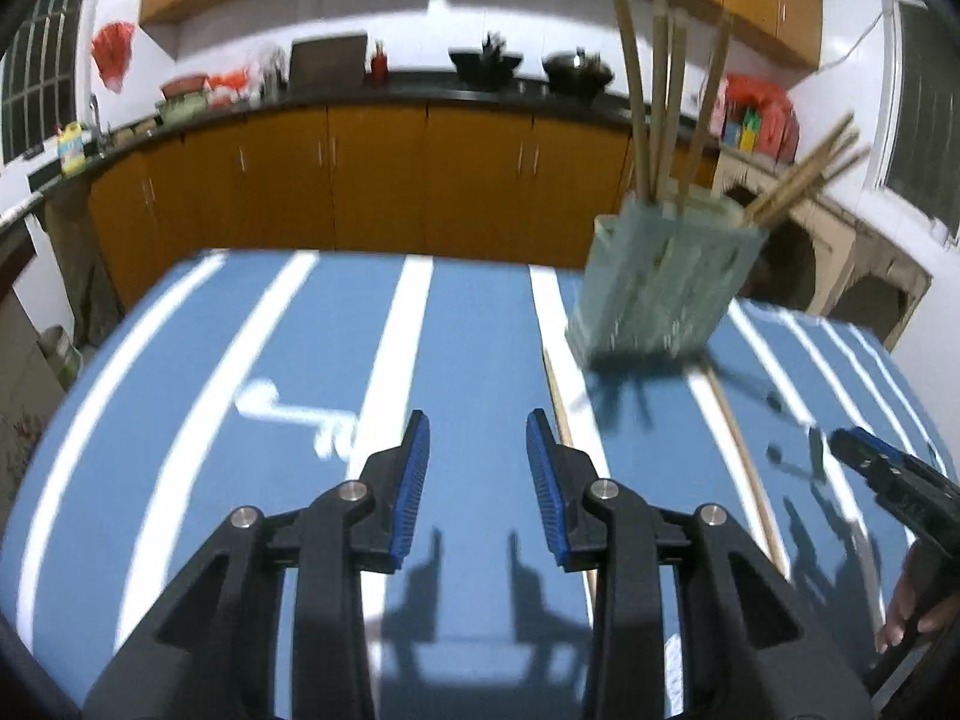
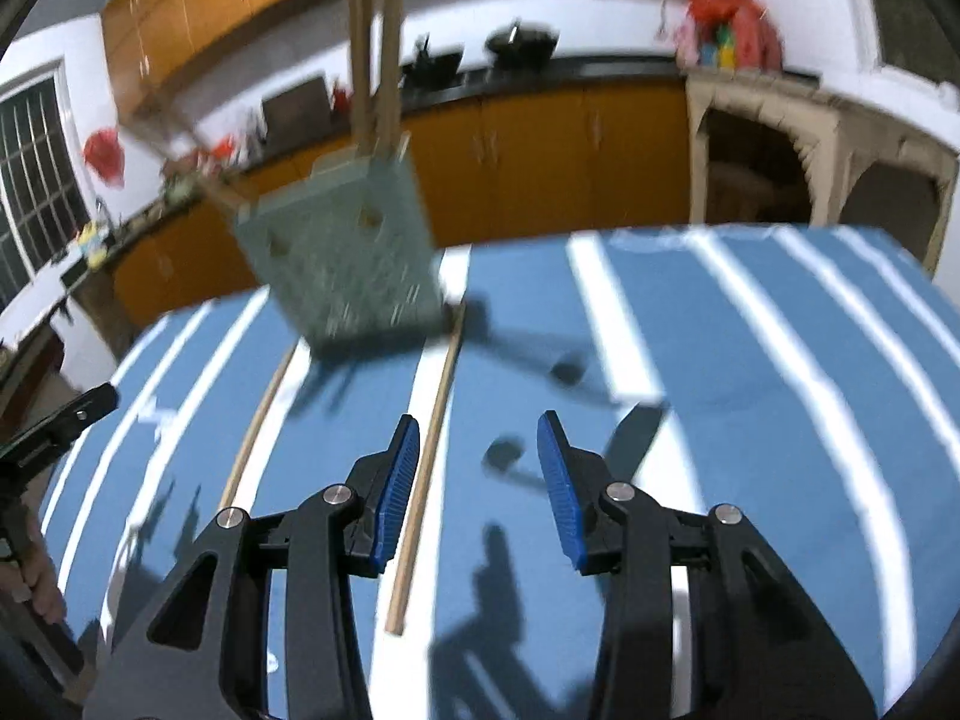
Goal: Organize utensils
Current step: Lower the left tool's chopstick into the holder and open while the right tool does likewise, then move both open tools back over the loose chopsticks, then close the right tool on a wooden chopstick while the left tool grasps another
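A pale green perforated utensil holder (image 1: 663, 282) stands on the blue-and-white striped tablecloth (image 1: 240, 360) with several wooden chopsticks (image 1: 660, 102) sticking out of it. Two loose chopsticks lie on the cloth in front of it, one (image 1: 564, 414) by my left gripper's right finger, one (image 1: 741, 456) further right. My left gripper (image 1: 478, 438) is open and empty above the cloth. In the right wrist view the holder (image 2: 345, 264) is ahead to the left, and the loose chopsticks (image 2: 423, 480) (image 2: 258, 426) lie below it. My right gripper (image 2: 478, 444) is open and empty, with one chopstick by its left finger.
A white spoon-like utensil (image 1: 294, 411) lies on the cloth left of my left gripper. The right gripper shows at the right edge of the left wrist view (image 1: 894, 480). Orange kitchen cabinets (image 1: 360, 180) and a dark countertop with pots stand behind the table.
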